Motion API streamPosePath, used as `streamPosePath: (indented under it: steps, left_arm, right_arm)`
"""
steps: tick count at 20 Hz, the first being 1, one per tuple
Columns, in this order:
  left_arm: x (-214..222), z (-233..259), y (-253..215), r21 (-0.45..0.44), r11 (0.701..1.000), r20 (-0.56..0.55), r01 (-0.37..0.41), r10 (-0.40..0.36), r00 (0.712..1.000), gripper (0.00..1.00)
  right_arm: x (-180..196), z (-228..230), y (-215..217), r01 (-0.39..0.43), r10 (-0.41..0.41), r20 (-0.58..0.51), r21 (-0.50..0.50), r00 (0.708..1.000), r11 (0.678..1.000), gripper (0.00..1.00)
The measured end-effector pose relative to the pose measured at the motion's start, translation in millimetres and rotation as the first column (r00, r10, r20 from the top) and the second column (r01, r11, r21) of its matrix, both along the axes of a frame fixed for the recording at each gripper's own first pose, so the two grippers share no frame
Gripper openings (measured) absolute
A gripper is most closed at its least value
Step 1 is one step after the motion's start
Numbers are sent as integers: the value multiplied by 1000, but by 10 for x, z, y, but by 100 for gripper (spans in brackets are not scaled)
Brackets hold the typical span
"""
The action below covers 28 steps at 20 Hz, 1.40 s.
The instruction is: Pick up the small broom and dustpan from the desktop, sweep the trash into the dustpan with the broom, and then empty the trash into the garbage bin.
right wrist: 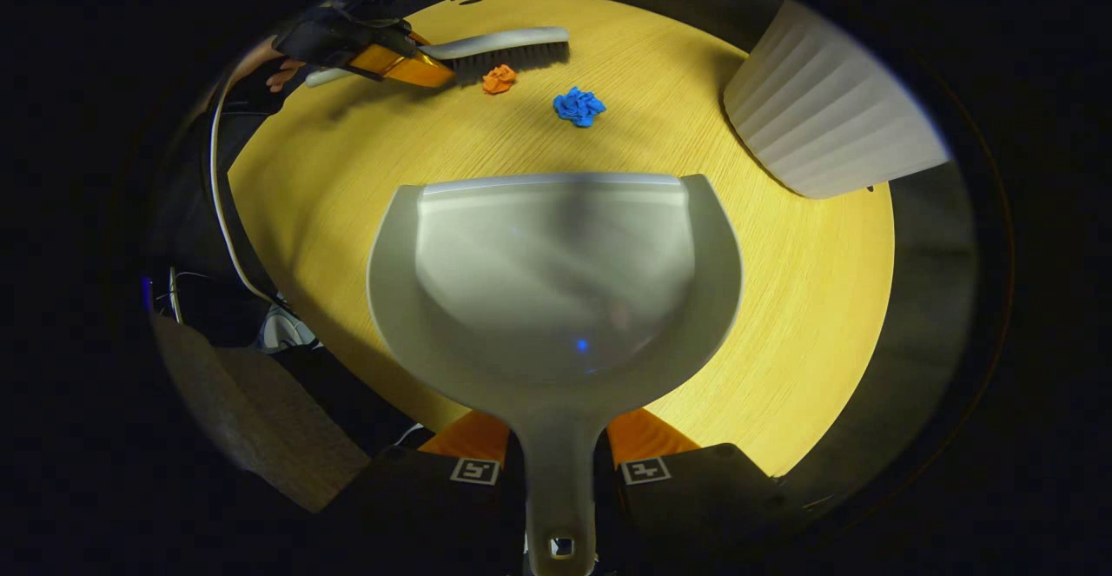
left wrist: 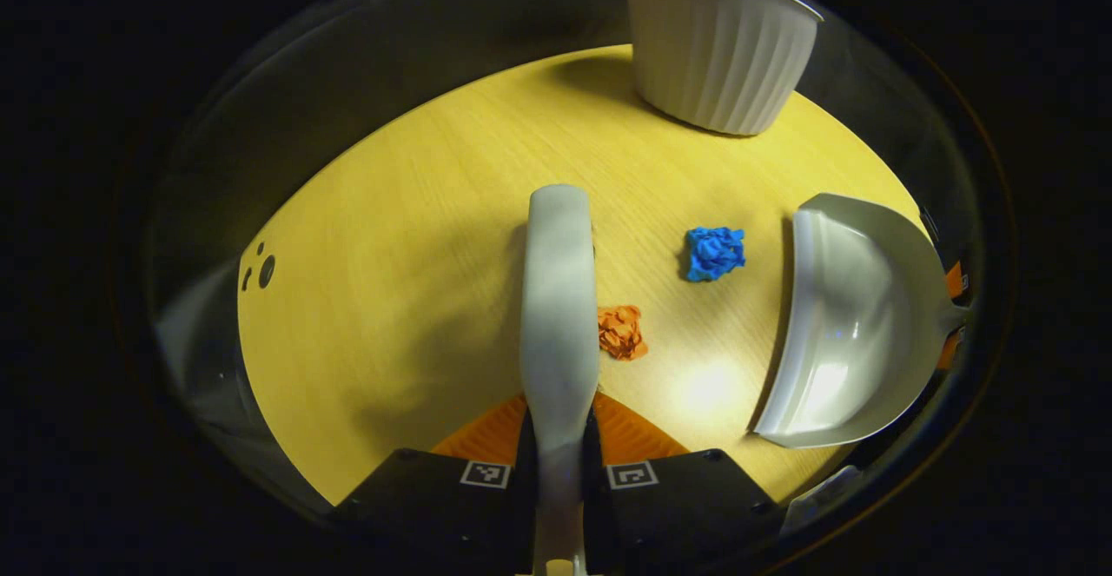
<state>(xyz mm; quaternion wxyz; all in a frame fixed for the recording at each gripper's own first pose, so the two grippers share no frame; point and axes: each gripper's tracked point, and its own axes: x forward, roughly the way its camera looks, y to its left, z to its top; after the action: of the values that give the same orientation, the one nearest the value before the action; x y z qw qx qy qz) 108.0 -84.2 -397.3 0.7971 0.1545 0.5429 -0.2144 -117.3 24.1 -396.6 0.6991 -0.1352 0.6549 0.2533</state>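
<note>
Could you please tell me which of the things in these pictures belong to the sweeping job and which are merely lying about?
Part of the job:
- broom, held in the left gripper
- dustpan, held in the right gripper
- orange paper scrap
- blue paper scrap
- white ribbed bin

Just lying about:
- white cable beside the desk's edge
- cardboard box below the desk

Both views are dim at the edges, with warm light pooled on the tabletop point(left wrist: 417, 237). A bright glare spot sits on the wood beside the dustpan point(left wrist: 856, 324) in the left gripper view. The broom point(left wrist: 558, 298) casts a soft shadow to its left. Fisheye distortion bends the rims, and the near parts are blurred.
</note>
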Motion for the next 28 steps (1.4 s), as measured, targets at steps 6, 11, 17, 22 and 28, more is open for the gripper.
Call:
streamPosePath:
  steps: [6,11,17,22,28]
  left_arm:
    - [-305,105,-540,-125,987,-69,99,-109,992,26]
    - [-599,166,-895,-206,965,-121,161,-189,974,26]
    - [-854,407,-1083,-325,941,-213,100,-176,961,26]
    - [-973,675,-1044,-375,927,-251,18,-120,960,26]
    - [-879,715,-745,-298,954,-182,-22,-34,983,26]
  right_arm:
    - [0,-69,-47,-14,14,-10,9,1000,1000,36]
    - [-45,-151,-124,-29,29,5,30,1000,999,39]
    - [-43,-254,-158,-35,32,43,57,999,998,36]
    - [-91,-301,-159,-18,14,61,72,998,997,36]
    - [-94,-377,-102,20,-32,120,101,992,995,36]
